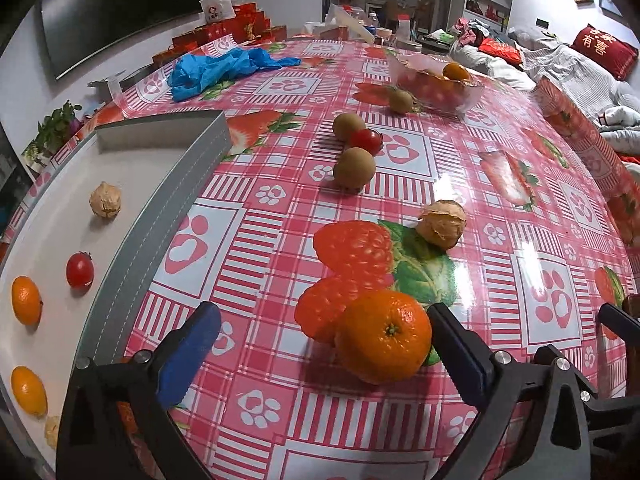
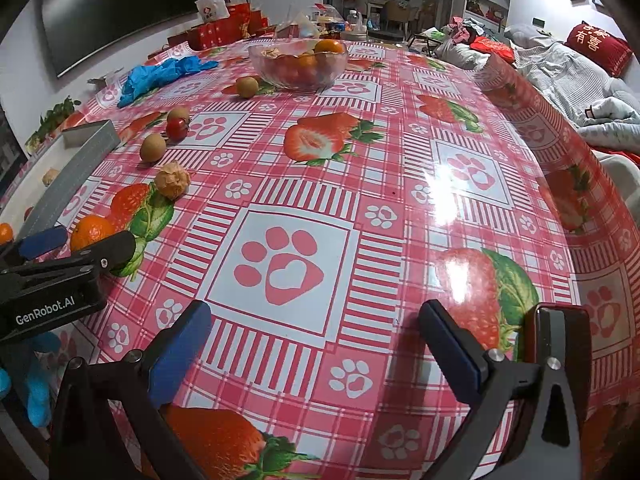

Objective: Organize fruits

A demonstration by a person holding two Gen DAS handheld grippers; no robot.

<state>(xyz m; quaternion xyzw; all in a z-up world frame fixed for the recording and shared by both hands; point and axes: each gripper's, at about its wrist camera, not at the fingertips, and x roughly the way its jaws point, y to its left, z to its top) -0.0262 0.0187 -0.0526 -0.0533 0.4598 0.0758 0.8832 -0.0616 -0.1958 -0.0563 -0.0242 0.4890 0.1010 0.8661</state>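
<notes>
Mandarin [image 1: 383,336], glossy orange, dimpled skin, green stem scar facing up, sits on the pink strawberry-print tablecloth [image 1: 400,160] between the wide-spread left gripper [image 1: 324,348] fingers, pads not touching; right gripper [image 2: 316,344] also spread, over bare cloth.

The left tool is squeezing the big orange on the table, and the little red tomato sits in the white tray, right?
Not quite. The left tool is open, and the big orange sits loose on the table between its fingers, not squeezed. The left wrist view shows the gap. The little red tomato is indeed in the white tray.
</notes>
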